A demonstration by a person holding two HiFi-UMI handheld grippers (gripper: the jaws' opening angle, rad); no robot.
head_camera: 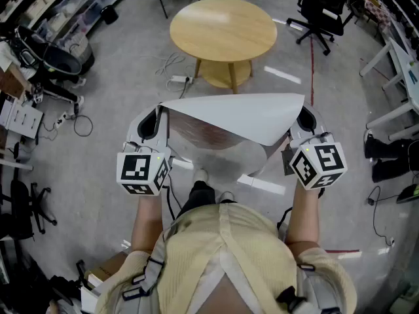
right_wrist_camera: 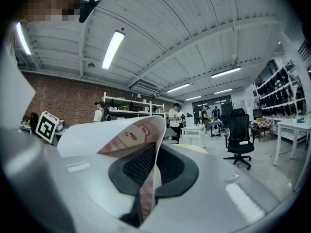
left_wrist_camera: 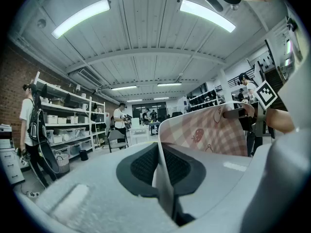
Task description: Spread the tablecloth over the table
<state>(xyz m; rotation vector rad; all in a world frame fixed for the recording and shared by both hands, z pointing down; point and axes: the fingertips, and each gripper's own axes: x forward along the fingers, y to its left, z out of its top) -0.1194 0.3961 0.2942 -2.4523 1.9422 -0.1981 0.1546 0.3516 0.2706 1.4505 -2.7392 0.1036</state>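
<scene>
Between your two hands, in the air and well short of the round tabletop (head_camera: 222, 28), is where the tablecloth (head_camera: 242, 120) sits: one edge stretched across, the rest sagging back toward your legs. Left tool (left_wrist_camera: 162, 165) is clenched on that edge, with the sheet pinched flat between the pads. Right tool (right_wrist_camera: 153, 166) is the same, clamped on the other end. Both point level. The tabletop ahead is bare wood, nothing to clear. The sheet looks thin and light, with a plain white back and a pink check print with strawberries on the face. It bows in a smooth arc instead of collapsing, so I'd guess coated fabric or plastic: a bit springy, likely slick between the pads. Weight won't be the problem; slipping out and catching air probably will. Your end grips look right, so keep them there and keep light tension across the span so the middle doesn't fold on itself. White side is up now, so the print would land face down unless you flip it. Cable (head_camera: 173, 64) on the floor near the tabletop's legs: watch your feet on the walk-in.
</scene>
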